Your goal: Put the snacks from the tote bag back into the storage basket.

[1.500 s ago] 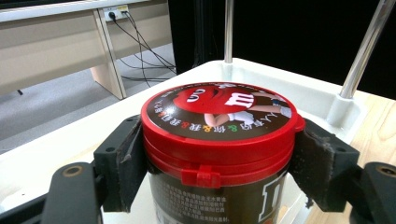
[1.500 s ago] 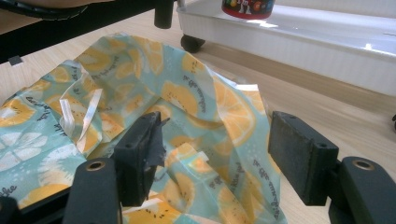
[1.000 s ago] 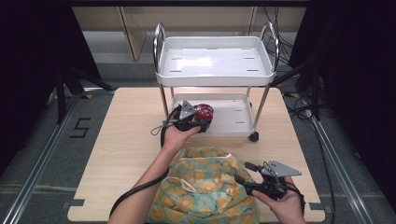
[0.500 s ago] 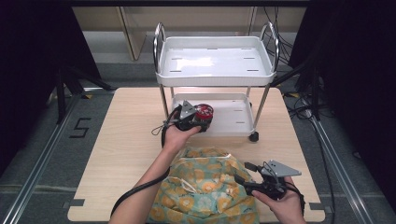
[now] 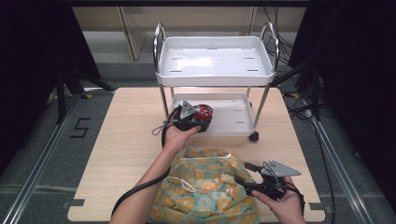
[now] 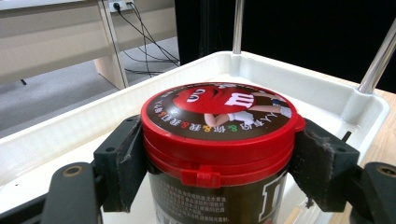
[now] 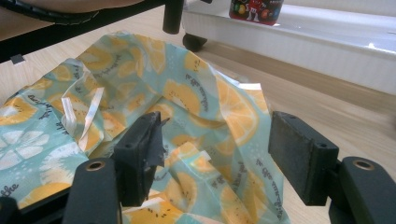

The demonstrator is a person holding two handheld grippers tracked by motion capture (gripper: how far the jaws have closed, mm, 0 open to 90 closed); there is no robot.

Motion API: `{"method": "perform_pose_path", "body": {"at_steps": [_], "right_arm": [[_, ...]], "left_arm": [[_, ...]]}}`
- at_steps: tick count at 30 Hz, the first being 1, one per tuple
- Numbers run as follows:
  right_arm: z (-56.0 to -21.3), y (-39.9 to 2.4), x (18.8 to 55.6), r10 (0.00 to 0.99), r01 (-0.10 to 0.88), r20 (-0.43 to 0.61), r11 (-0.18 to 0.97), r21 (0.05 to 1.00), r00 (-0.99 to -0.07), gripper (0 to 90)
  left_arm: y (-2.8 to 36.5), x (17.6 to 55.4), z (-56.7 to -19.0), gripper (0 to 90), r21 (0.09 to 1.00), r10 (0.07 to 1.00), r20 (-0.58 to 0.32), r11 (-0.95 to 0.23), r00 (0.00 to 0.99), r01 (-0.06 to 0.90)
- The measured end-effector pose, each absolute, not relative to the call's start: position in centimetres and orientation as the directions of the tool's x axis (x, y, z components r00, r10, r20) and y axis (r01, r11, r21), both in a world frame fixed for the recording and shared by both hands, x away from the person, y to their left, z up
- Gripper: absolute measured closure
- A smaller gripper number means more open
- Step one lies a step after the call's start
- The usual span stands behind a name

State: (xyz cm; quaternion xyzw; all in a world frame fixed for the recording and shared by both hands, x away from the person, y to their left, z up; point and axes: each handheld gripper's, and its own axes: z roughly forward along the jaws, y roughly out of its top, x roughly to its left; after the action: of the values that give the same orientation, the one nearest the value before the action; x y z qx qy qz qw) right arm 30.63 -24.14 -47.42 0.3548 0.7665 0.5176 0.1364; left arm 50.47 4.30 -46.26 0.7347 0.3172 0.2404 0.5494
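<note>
Currently a round candy jar with a red snap lid and a dark printed label (image 6: pixel 219 140) is clamped between the pads of the left gripper (image 5: pixel 198 120), just under the lid's rim, and is held upright over the near left part of the lower tray of a white plastic two-tier trolley with chrome posts (image 5: pixel 233 128). Whether the jar's base already rests on that tray floor cannot be told from the pictures. The right gripper (image 7: pixel 215 154) is held with its jaws apart and nothing between them, low over a crumpled turquoise bag printed with orange citrus slices (image 5: pixel 205 186), which lies on the light wooden table (image 5: pixel 126 144) in front of the trolley.

The step in hand is judged to be the setting down of the jar in the lower tray. It would be done well if the jar were kept vertical and lowered until its base is felt flat on the tray floor, clear of the raised tray wall and of the chrome post beside it. The jaws should be opened only then, and evenly, so that the jar is not tipped by one pad dragging on the lid's rim. The gripper is best drawn straight back toward the table edge, under the upper tray, without being lifted
</note>
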Motion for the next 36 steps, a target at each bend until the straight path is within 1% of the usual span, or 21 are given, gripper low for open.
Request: {"method": "perform_pose_path", "body": {"at_steps": [2, 4, 12, 13, 14, 17, 18, 19, 20, 22, 23, 25, 27, 28, 29, 30, 33, 34, 36], "right_arm": [[-47.41, -24.09, 30.61, 0.682, 0.403, 0.160, 0.212, 0.890, -0.713, 36.1], [-47.32, -24.21, 30.55, 0.692, 0.401, 0.140, 0.232, 0.886, -0.709, 36.0], [-47.42, -24.05, 30.62, 0.680, 0.399, 0.159, 0.211, 0.892, -0.715, 36.0], [-47.43, -24.13, 30.68, 0.680, 0.392, 0.144, 0.225, 0.892, -0.719, 36.0], [-47.43, -24.08, 30.61, 0.681, 0.405, 0.158, 0.219, 0.888, -0.715, 35.9], [-47.35, -24.16, 30.54, 0.690, 0.412, 0.150, 0.231, 0.882, -0.708, 36.0], [-47.37, -24.20, 30.64, 0.688, 0.391, 0.132, 0.235, 0.890, -0.714, 36.0], [-47.47, -24.11, 30.71, 0.683, 0.382, 0.137, 0.222, 0.897, -0.718, 35.9], [-47.33, -24.17, 30.53, 0.688, 0.411, 0.152, 0.230, 0.882, -0.710, 36.0], [-47.33, -24.15, 30.46, 0.694, 0.420, 0.160, 0.222, 0.880, -0.702, 35.9], [-47.42, -24.17, 30.69, 0.687, 0.385, 0.134, 0.225, 0.895, -0.714, 36.0], [-47.42, -24.05, 30.60, 0.680, 0.405, 0.164, 0.211, 0.890, -0.715, 35.9], [-47.33, -24.17, 30.52, 0.690, 0.413, 0.150, 0.232, 0.881, -0.708, 35.9], [-47.38, -24.20, 30.64, 0.688, 0.390, 0.132, 0.235, 0.890, -0.714, 35.9], [-47.38, -24.21, 30.65, 0.688, 0.389, 0.130, 0.235, 0.890, -0.714, 35.9], [-47.35, -24.16, 30.56, 0.686, 0.408, 0.151, 0.229, 0.884, -0.711, 35.9], [-47.43, -24.25, 30.77, 0.688, 0.380, 0.124, 0.233, 0.895, -0.715, 35.9], [-47.34, -24.14, 30.51, 0.690, 0.413, 0.157, 0.223, 0.883, -0.706, 35.9], [-47.37, -24.18, 30.59, 0.691, 0.399, 0.138, 0.232, 0.887, -0.709, 35.9]], "left_arm": [[4.27, 50.50, -46.36, 25.4, 0.961, 0.731, -0.003, -0.188, 0.682, 0.205], [4.30, 50.55, -46.45, 25.4, 0.959, 0.731, 0.002, -0.194, 0.682, 0.206], [4.20, 50.58, -46.67, 25.4, 0.958, 0.736, -0.022, -0.179, 0.677, 0.225], [4.18, 50.57, -46.69, 25.4, 0.958, 0.736, -0.025, -0.176, 0.676, 0.227], [4.16, 50.57, -46.69, 25.4, 0.958, 0.736, -0.025, -0.176, 0.677, 0.227], [4.13, 50.64, -46.71, 25.4, 0.957, 0.729, -0.012, -0.191, 0.684, 0.220], [4.05, 50.62, -46.77, 25.3, 0.957, 0.733, -0.022, -0.182, 0.680, 0.227], [4.03, 50.63, -46.80, 25.3, 0.956, 0.734, -0.022, -0.182, 0.679, 0.228], [4.01, 50.63, -46.82, 25.3, 0.956, 0.734, -0.025, -0.181, 0.679, 0.230], [4.00, 50.66, -46.82, 25.3, 0.956, 0.731, -0.020, -0.186, 0.682, 0.227], [3.97, 50.64, -46.84, 25.3, 0.956, 0.735, -0.025, -0.181, 0.678, 0.232], [3.96, 50.65, -46.84, 25.3, 0.955, 0.735, -0.024, -0.183, 0.677, 0.232], [3.92, 50.67, -46.87, 25.3, 0.955, 0.735, -0.025, -0.183, 0.678, 0.234], [3.90, 50.67, -46.89, 25.3, 0.954, 0.735, -0.028, -0.182, 0.677, 0.236], [3.90, 50.69, -46.92, 25.3, 0.954, 0.735, -0.026, -0.184, 0.677, 0.237], [3.89, 50.71, -46.97, 25.3, 0.954, 0.735, -0.028, -0.182, 0.678, 0.238], [3.88, 50.72, -47.16, 25.3, 0.952, 0.733, -0.028, -0.187, 0.679, 0.241], [3.90, 50.75, -47.22, 25.3, 0.953, 0.732, -0.028, -0.186, 0.681, 0.240], [3.90, 50.79, -47.29, 25.3, 0.953, 0.734, -0.034, -0.180, 0.678, 0.243]]}}
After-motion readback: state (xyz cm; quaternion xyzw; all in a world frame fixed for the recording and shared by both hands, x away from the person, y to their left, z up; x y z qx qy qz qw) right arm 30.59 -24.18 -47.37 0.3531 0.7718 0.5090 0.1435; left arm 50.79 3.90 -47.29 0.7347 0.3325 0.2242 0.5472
